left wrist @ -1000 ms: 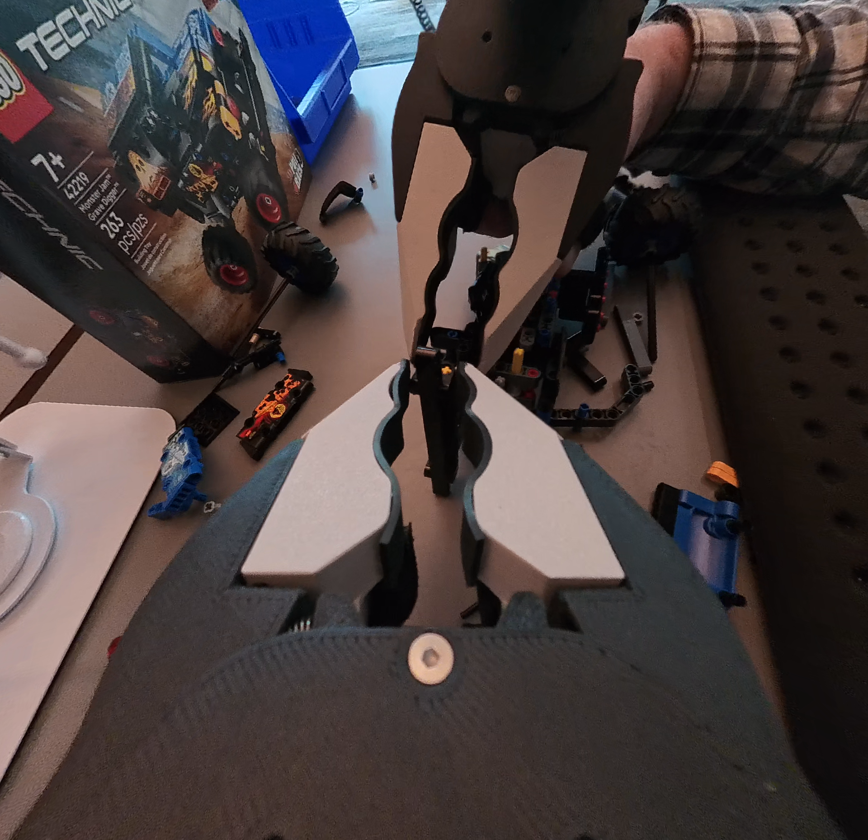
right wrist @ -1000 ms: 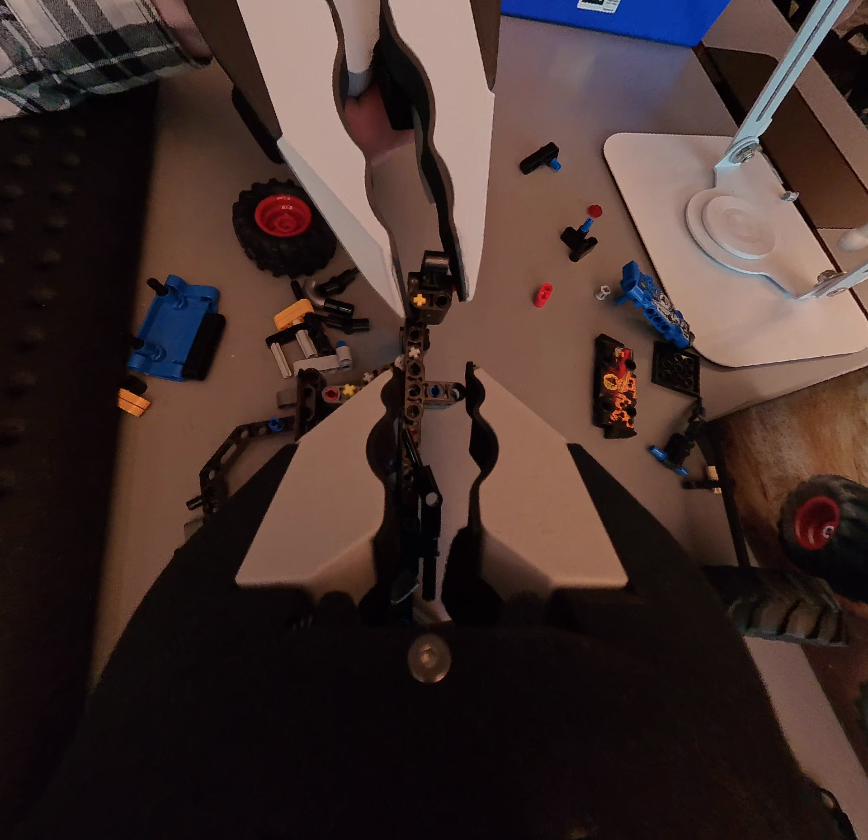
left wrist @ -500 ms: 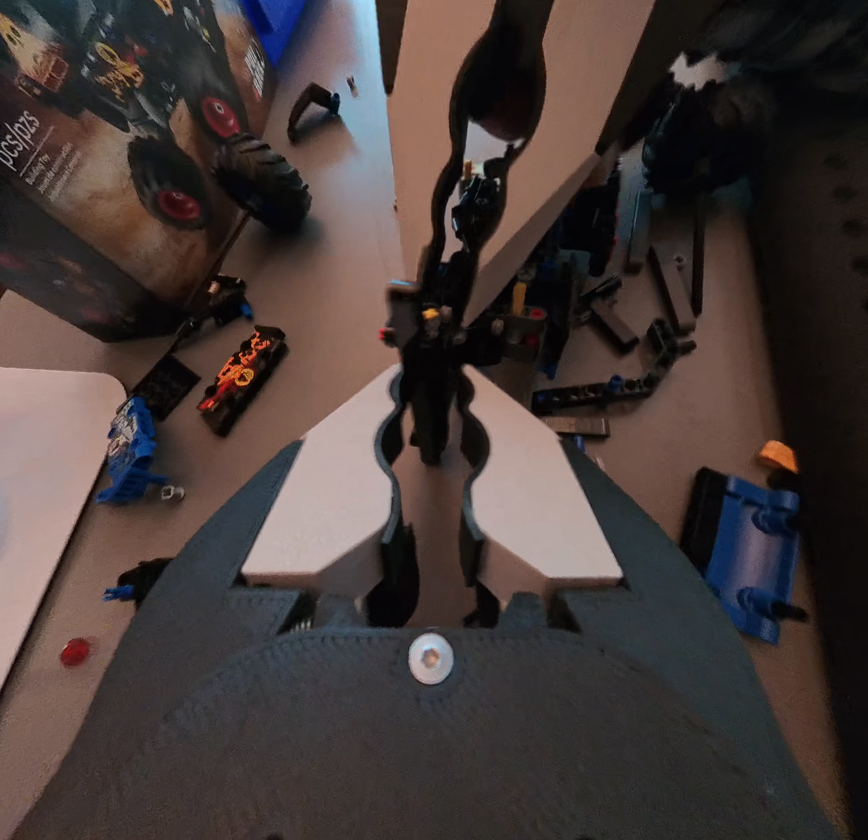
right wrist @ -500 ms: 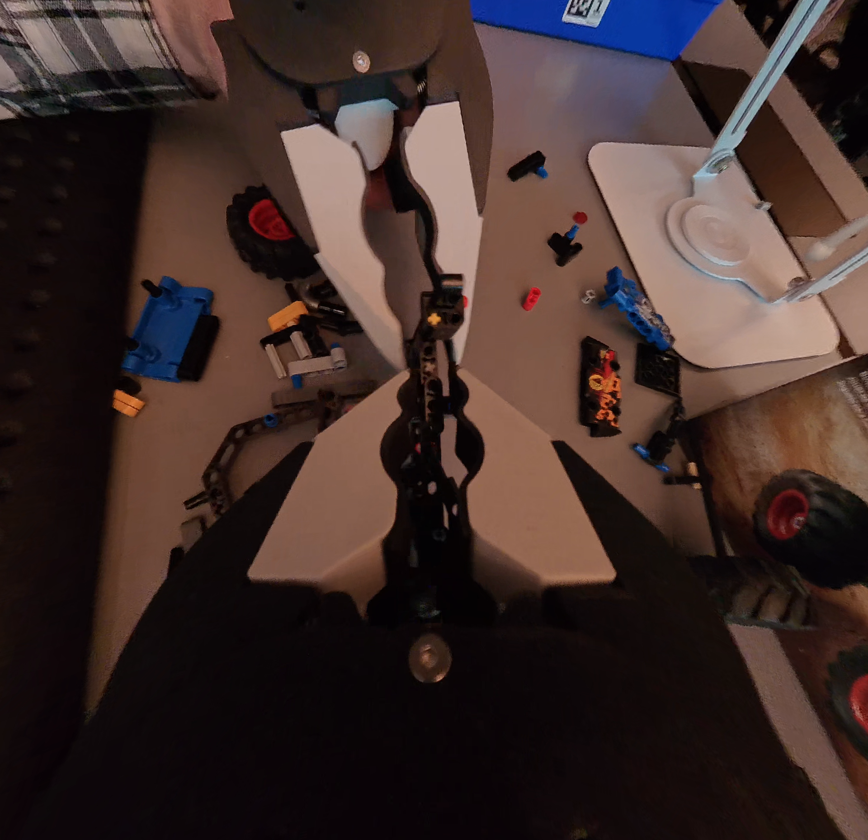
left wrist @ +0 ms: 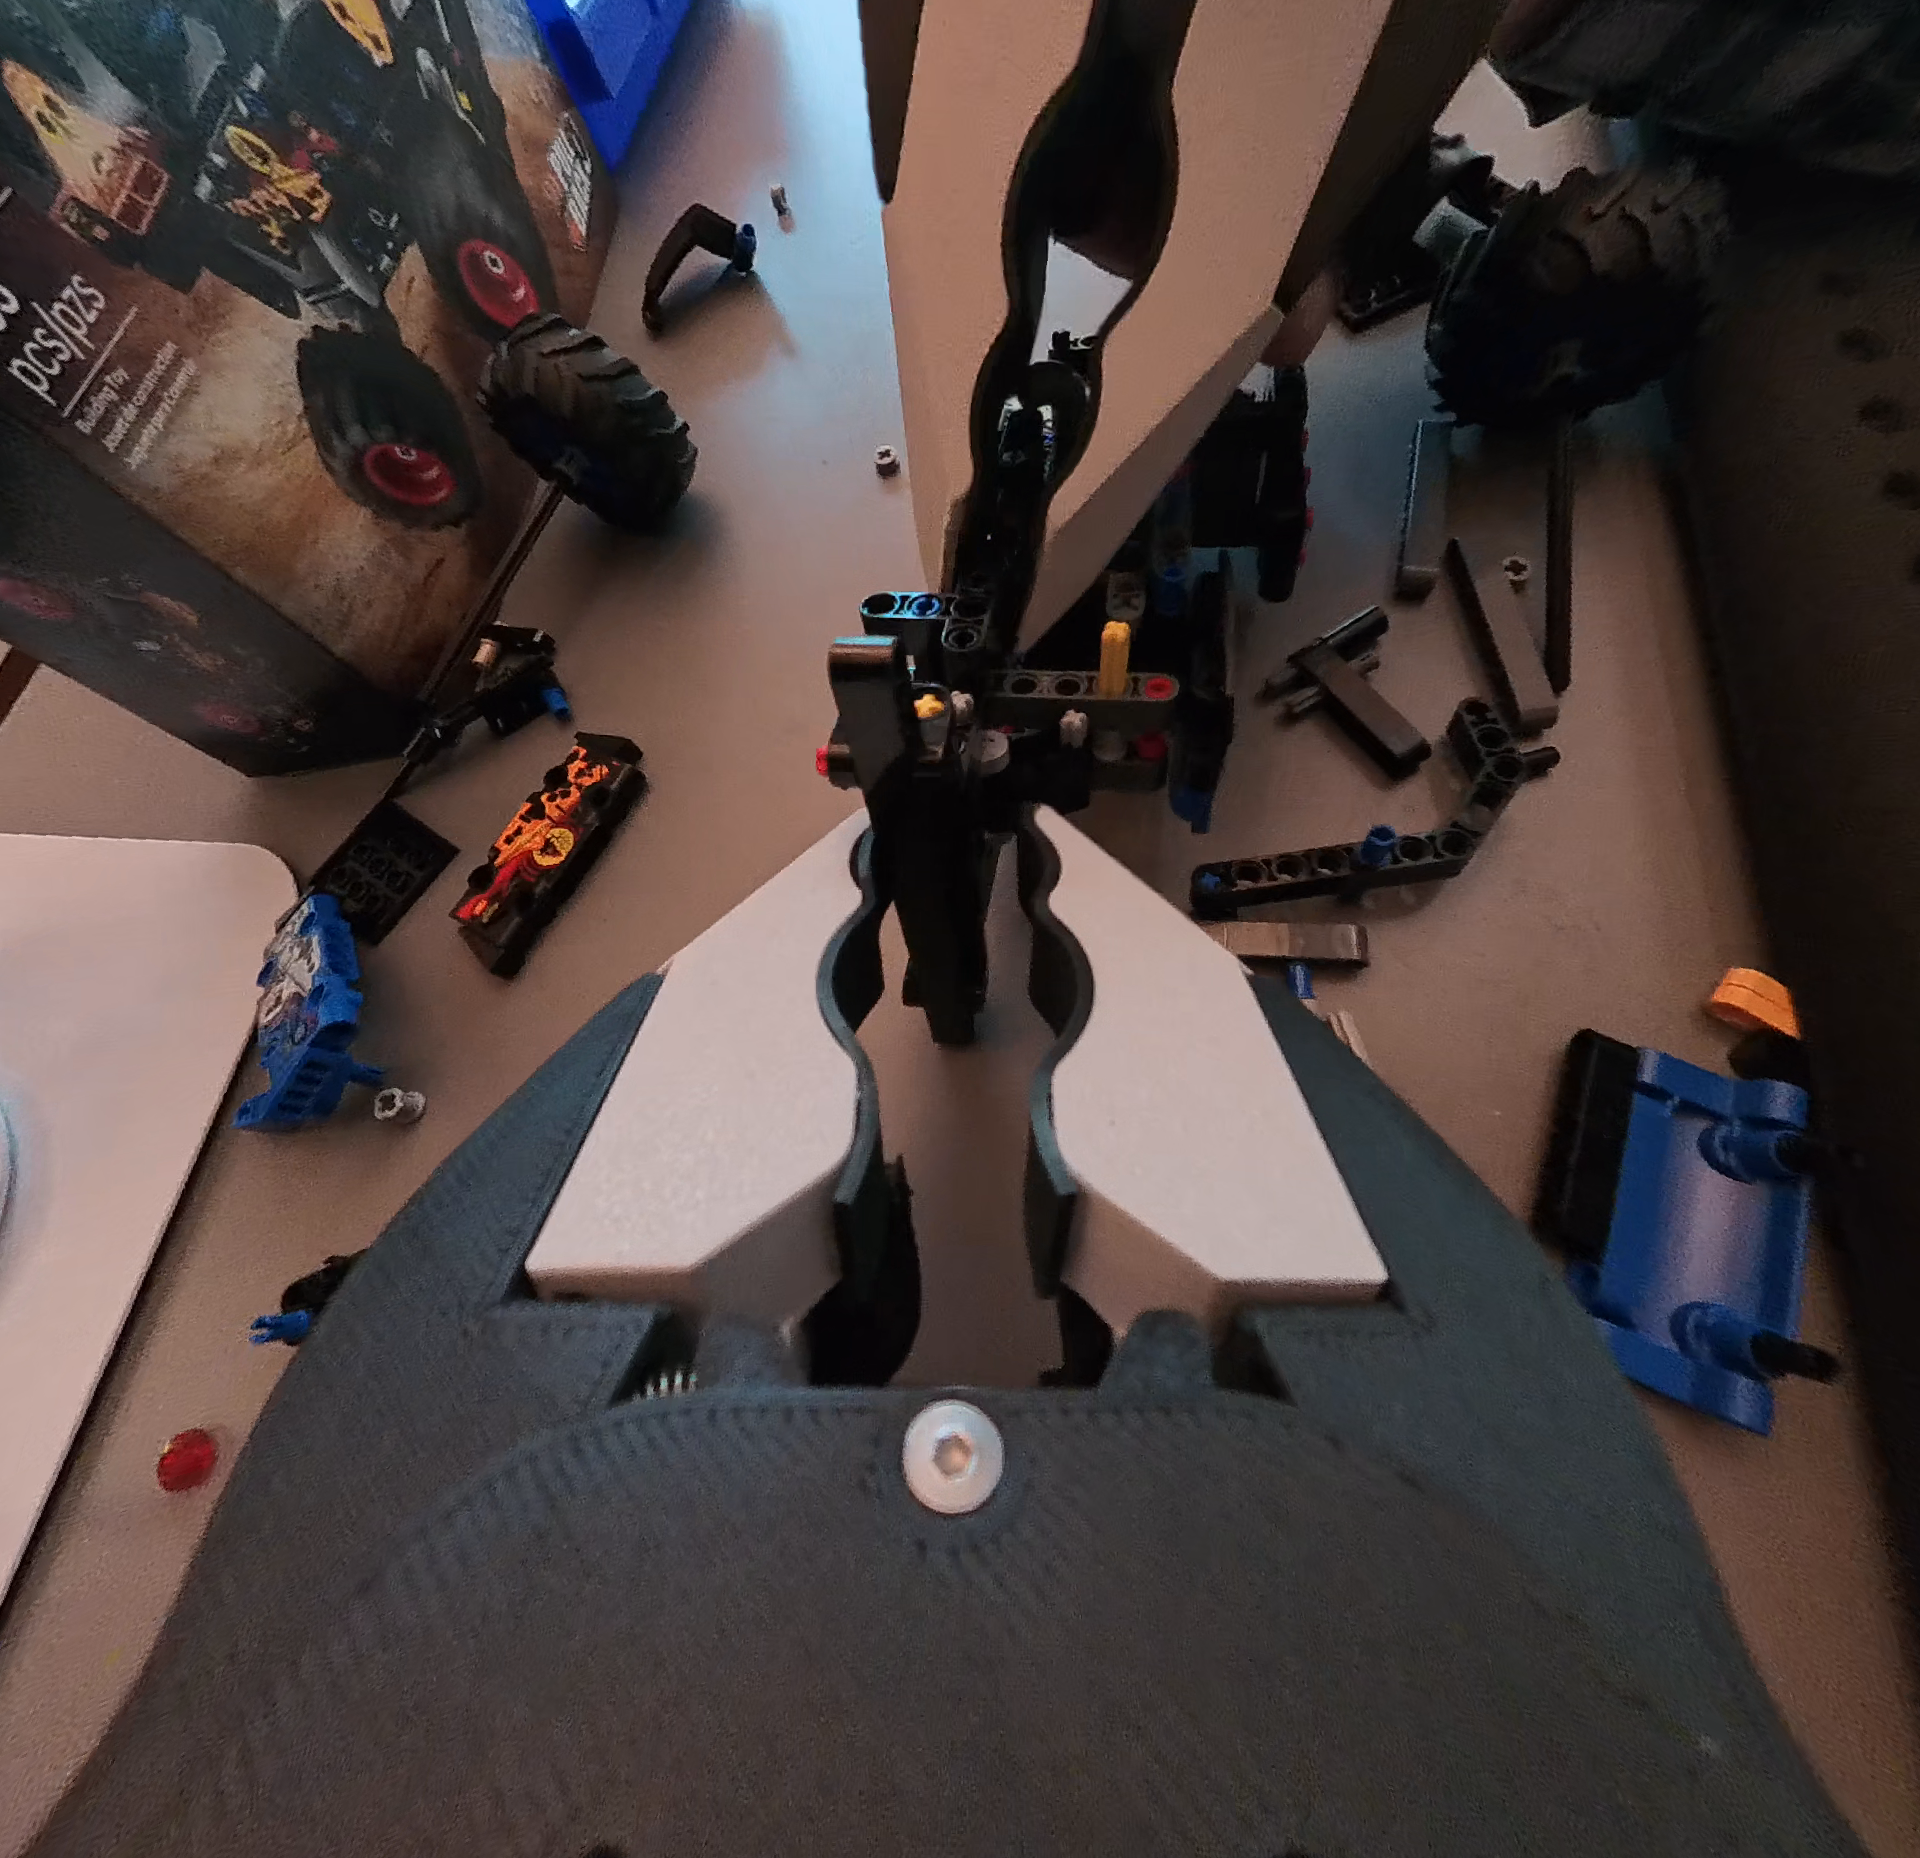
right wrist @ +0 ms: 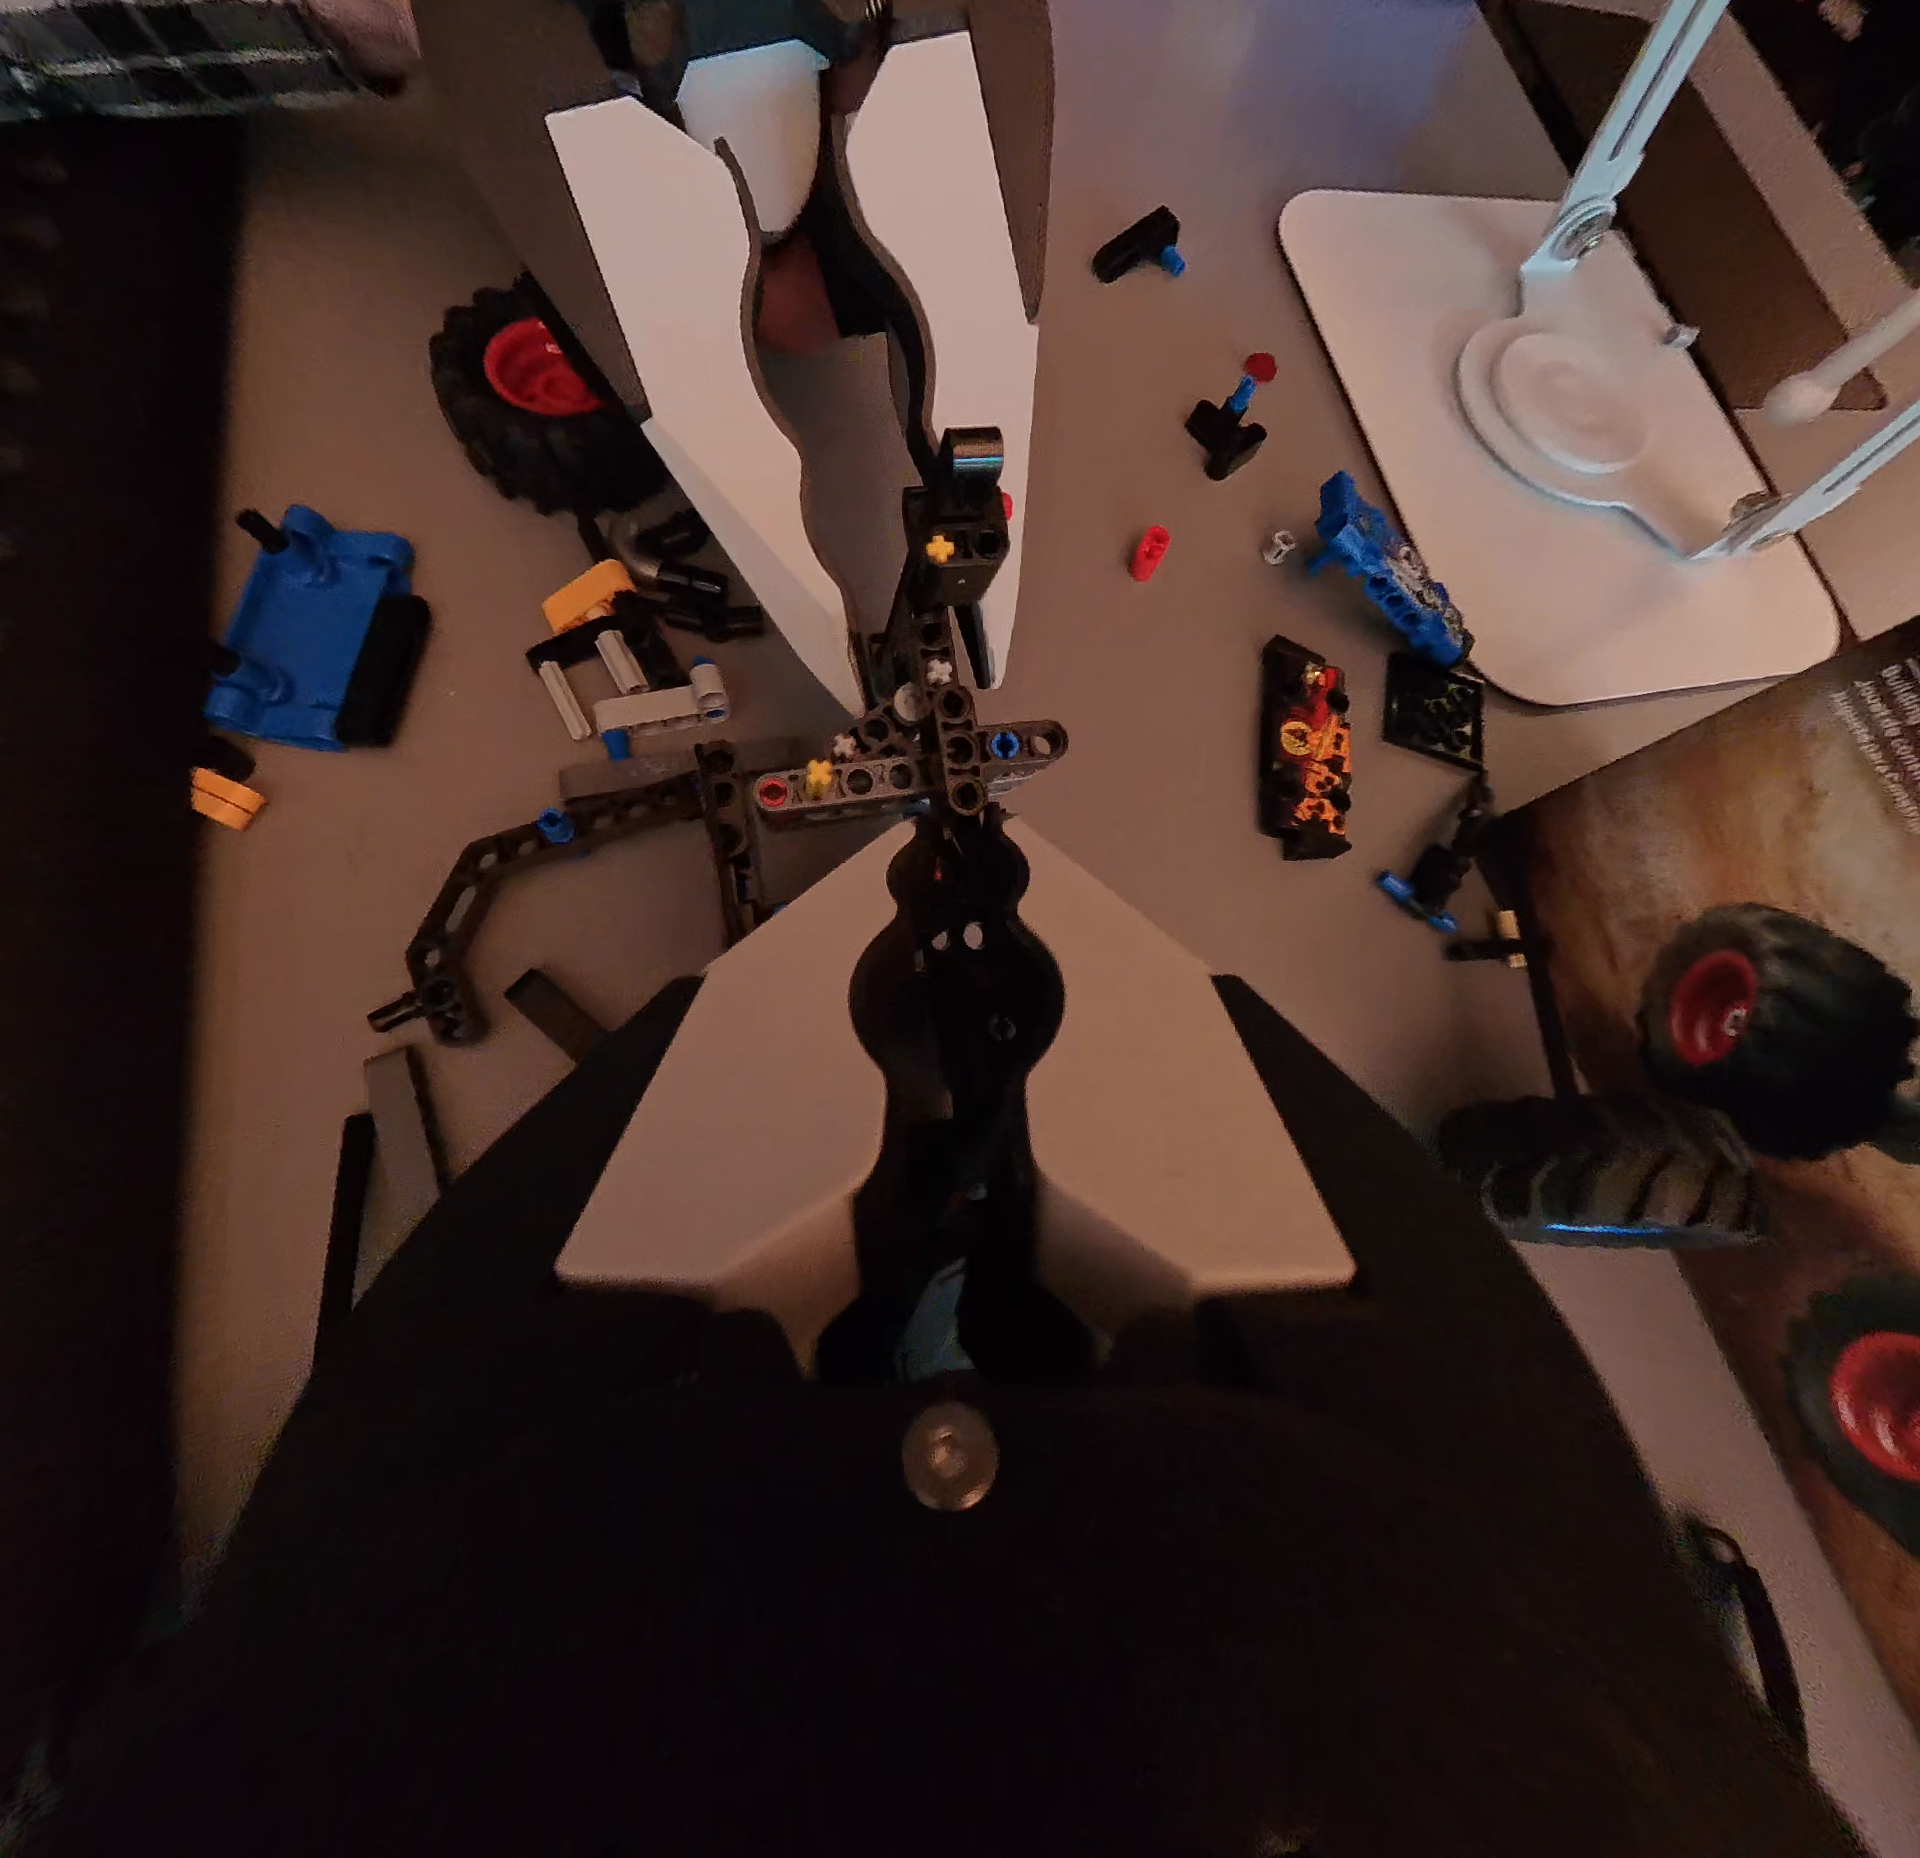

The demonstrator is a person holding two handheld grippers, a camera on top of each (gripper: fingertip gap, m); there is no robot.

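Note:
A black Technic beam assembly [left wrist: 935,748] with yellow, red and blue pins is held between both grippers above the grey table. My left gripper [left wrist: 951,837] is shut on its near end, on a black beam standing between the tips. My right gripper [left wrist: 987,572] comes in from the far side, its tips on the other end. In the right wrist view my right gripper [right wrist: 951,842] is shut on the assembly [right wrist: 956,748], whose cross beams stick out just past the tips. The left gripper [right wrist: 914,676] faces it, closed on the assembly's black far end.
A toy set box [left wrist: 208,354] with a black tyre [left wrist: 587,416] stands at the left. A blue panel [left wrist: 1683,1237], a flame-printed piece [left wrist: 545,847], loose black beams [left wrist: 1340,863] and a red-hubbed wheel [right wrist: 530,395] lie about. A white stand base [right wrist: 1558,437] and a plaid sleeve [right wrist: 156,32] are nearby. The left tips stand about 11 cm off the flame-printed piece [left wrist: 545,847]. The right camera catches it too, in the right wrist view [right wrist: 1301,731].
My right gripper has closed on the black assembly; a second ago its fingers stood apart around it. Both grippers have shifted, still facing each other with the assembly between them.

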